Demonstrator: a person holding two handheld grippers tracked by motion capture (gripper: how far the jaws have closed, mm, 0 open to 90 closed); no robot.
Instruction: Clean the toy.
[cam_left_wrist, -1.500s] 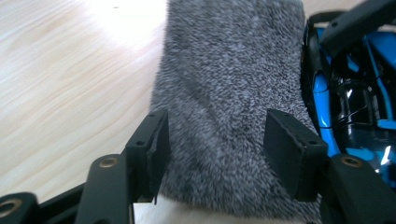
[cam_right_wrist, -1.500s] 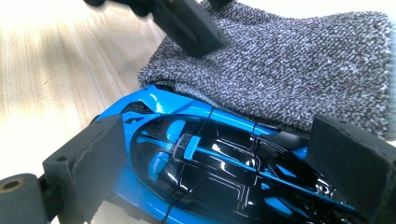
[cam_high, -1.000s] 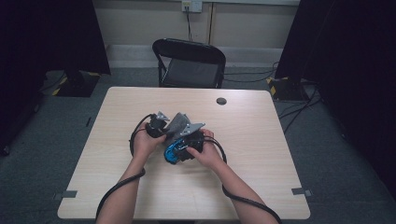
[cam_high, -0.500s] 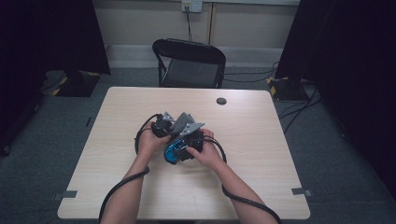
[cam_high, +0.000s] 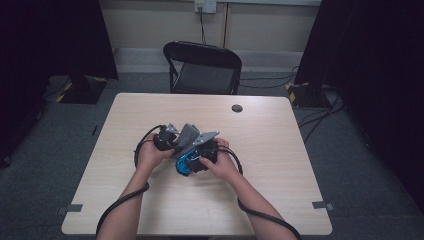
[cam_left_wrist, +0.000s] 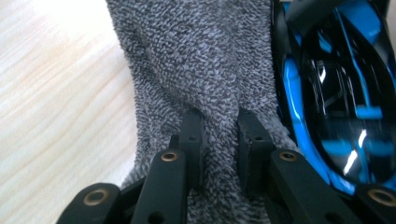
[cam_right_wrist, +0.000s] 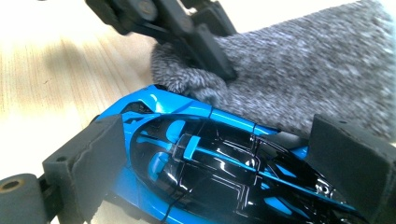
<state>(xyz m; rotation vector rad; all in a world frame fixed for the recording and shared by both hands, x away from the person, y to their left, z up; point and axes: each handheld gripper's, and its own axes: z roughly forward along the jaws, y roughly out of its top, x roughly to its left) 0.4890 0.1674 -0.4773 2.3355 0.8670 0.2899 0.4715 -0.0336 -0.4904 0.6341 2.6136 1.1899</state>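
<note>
A blue and black toy car (cam_right_wrist: 210, 163) sits between the two pads of my right gripper (cam_right_wrist: 224, 154), which is shut on its sides. A grey terry cloth (cam_left_wrist: 196, 70) is pinched in my left gripper (cam_left_wrist: 219, 126), which is shut on a fold of it. The cloth lies against the car (cam_left_wrist: 336, 93). In the high view both hands meet at the middle of the table, the left gripper (cam_high: 170, 137) with the cloth (cam_high: 187, 134) just above the car (cam_high: 184, 164) held by the right gripper (cam_high: 195, 160). The left gripper (cam_right_wrist: 205, 46) presses the cloth (cam_right_wrist: 303, 84) beside the car's body.
The light wooden table (cam_high: 280, 165) carries a small black round thing (cam_high: 237, 108) near its far edge. A black folding chair (cam_high: 202, 67) stands behind the table. Cables trail from both grippers toward the near edge.
The left gripper with the cloth has shifted slightly against the car. The right hand and the car have kept still.
</note>
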